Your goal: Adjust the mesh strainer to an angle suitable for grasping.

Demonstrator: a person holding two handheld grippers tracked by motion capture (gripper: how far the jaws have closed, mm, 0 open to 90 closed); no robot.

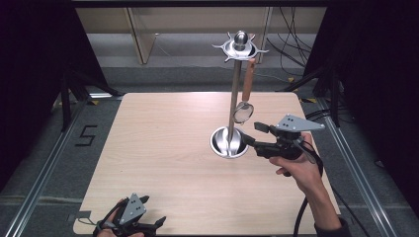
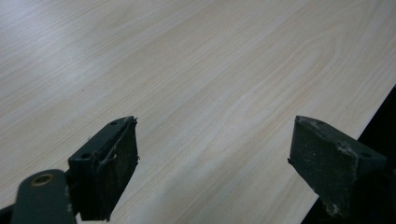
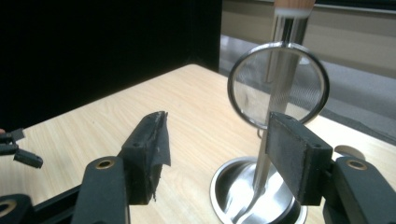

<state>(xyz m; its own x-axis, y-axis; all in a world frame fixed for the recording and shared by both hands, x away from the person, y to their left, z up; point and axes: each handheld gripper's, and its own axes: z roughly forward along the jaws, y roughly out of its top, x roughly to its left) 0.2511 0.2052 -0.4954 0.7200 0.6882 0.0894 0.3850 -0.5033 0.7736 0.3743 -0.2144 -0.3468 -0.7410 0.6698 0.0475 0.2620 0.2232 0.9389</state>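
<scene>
High view: right gripper (image 1: 253,133) fingers open beside hanging strainer (image 1: 243,111), centre frame; a nudge could unhook it. Left gripper (image 1: 148,223) fingers open, empty.

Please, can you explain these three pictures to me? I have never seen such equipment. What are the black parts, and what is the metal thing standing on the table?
A person holds two hand tools, each a gripper with two black jaws. One picture looks down from above the wooden table; the other two come from cameras on the grippers. The left gripper is open over bare wood. The right gripper is open too and holds nothing, near a metal stand with a round base. A small mesh strainer with a wooden handle hangs from the stand's top.
</scene>
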